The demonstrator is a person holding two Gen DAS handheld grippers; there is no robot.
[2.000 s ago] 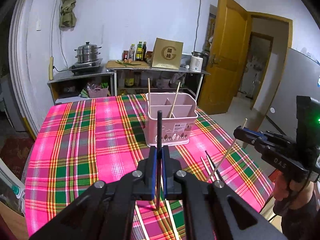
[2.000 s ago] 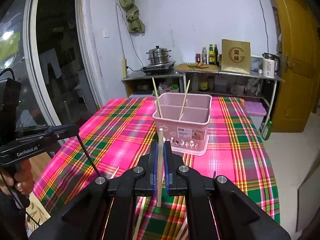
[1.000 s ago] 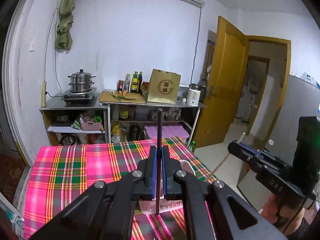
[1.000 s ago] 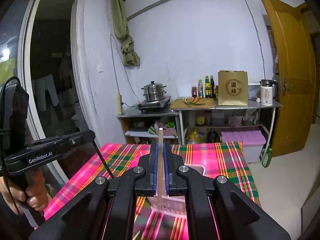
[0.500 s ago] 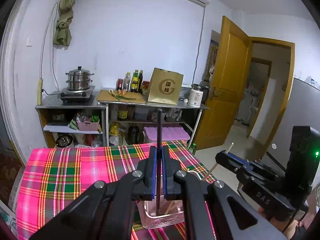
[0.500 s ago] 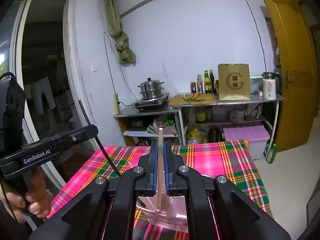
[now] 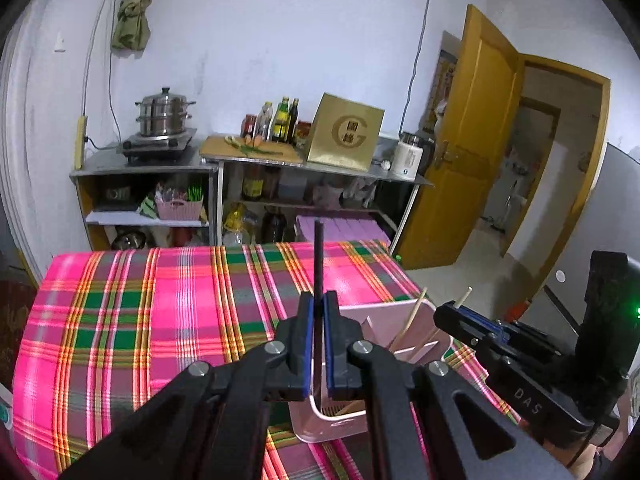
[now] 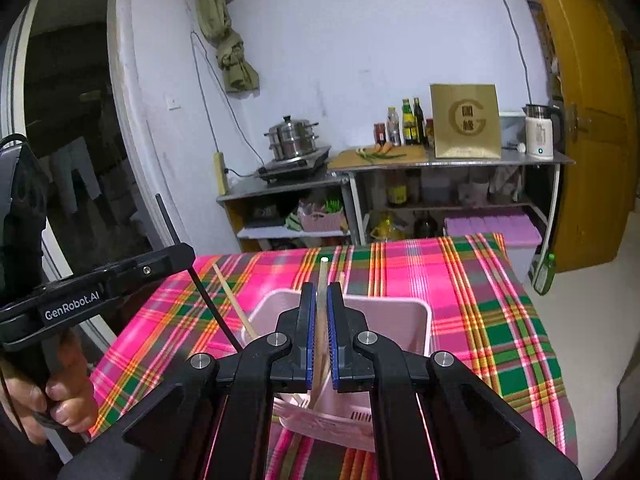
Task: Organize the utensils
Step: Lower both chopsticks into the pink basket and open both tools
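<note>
A black chopstick [image 7: 319, 264] was clamped upright in the left gripper [image 7: 316, 344], a wooden chopstick [image 8: 321, 308] in the right gripper [image 8: 319, 340], both held over the pink caddy [image 8: 416, 320] on the table [image 8: 500, 312].

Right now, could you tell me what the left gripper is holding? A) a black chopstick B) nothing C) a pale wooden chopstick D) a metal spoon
A: the left gripper is shut on a black chopstick standing upright over the pink utensil holder; the pale wooden chopstick is in the right gripper.
</note>
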